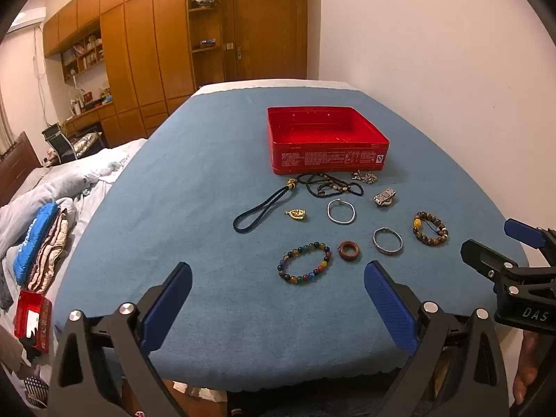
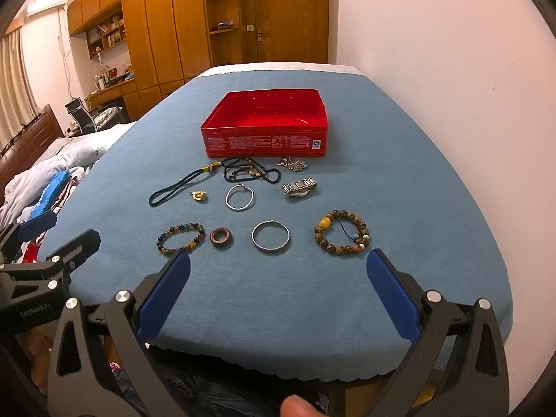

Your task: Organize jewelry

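An open red tin box (image 1: pixel 326 139) (image 2: pixel 266 125) stands empty on the blue table. In front of it lie jewelry pieces: a multicolour bead bracelet (image 1: pixel 304 263) (image 2: pixel 180 238), a brown ring (image 1: pixel 349 251) (image 2: pixel 221 237), a silver bangle (image 1: pixel 387 241) (image 2: pixel 270 236), a brown bead bracelet (image 1: pixel 430 228) (image 2: pixel 341 237), a thin silver bracelet (image 1: pixel 341 211) (image 2: pixel 239 197), a gold charm (image 1: pixel 296 214) (image 2: pixel 198 196), a dark cord (image 1: pixel 264 205) (image 2: pixel 180 186), a black bead necklace (image 1: pixel 333 184) (image 2: pixel 252 170), a watch (image 1: pixel 384 197) (image 2: pixel 299 187) and a silver chain (image 1: pixel 364 176) (image 2: pixel 292 164). My left gripper (image 1: pixel 278 302) and right gripper (image 2: pixel 278 295) are open and empty, near the table's front edge.
The blue cloth table (image 1: pixel 208 208) (image 2: pixel 399 173) stands against a white wall on the right. A bed with rumpled bedding and folded clothes (image 1: pixel 45 229) lies to the left. A small red box (image 1: pixel 33 319) sits low at the left. Wooden cupboards stand at the back.
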